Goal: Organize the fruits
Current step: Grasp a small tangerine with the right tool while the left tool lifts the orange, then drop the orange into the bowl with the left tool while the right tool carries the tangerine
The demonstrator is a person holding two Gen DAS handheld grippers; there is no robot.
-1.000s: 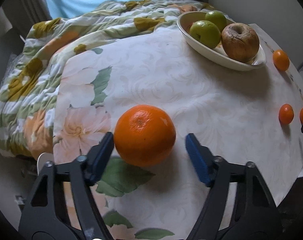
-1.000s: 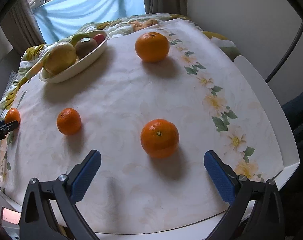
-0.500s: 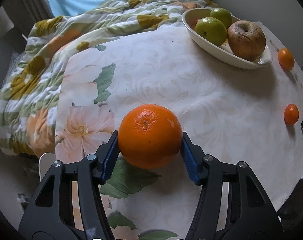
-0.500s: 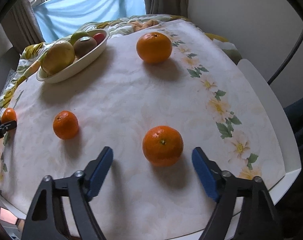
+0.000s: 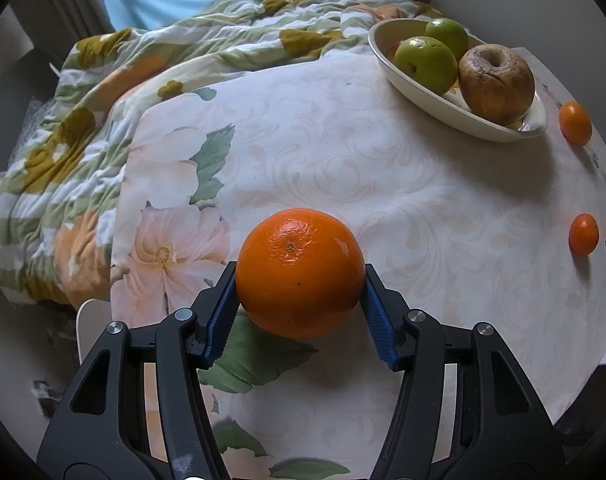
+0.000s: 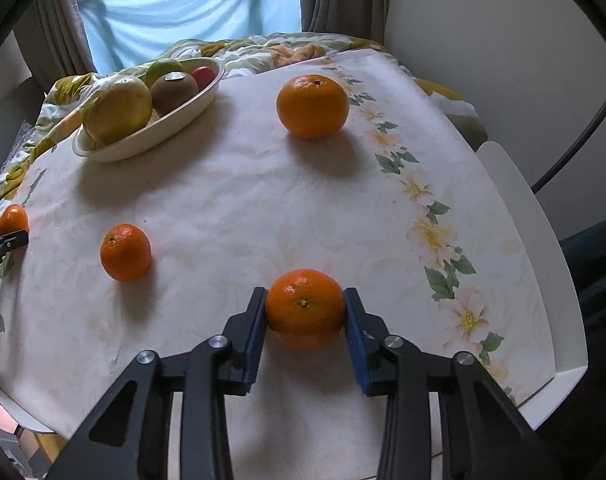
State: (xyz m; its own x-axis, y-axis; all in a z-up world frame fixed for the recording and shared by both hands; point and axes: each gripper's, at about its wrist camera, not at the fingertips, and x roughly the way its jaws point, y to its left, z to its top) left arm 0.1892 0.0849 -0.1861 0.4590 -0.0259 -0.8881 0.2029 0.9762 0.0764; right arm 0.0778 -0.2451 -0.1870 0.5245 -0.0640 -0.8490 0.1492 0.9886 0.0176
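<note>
My left gripper (image 5: 301, 300) is shut on a large orange (image 5: 300, 272), which sits low over the floral tablecloth. My right gripper (image 6: 305, 322) is shut on a smaller tangerine (image 6: 305, 306) near the table's front edge. A white oval bowl (image 5: 431, 96) at the back holds green apples (image 5: 425, 64) and a brown wrinkled fruit (image 5: 496, 84); it also shows in the right wrist view (image 6: 183, 120). Loose on the cloth are another large orange (image 6: 313, 106) and a small tangerine (image 6: 125, 252).
Small tangerines (image 5: 575, 123) (image 5: 583, 234) lie at the table's right side in the left wrist view. A crumpled floral blanket (image 5: 103, 100) hangs off the table's far left. A white chair back (image 6: 539, 240) stands at the right table edge. A wall is close behind.
Both grippers have closed: the left on the large orange, the right on the small tangerine after moving forward around it.
</note>
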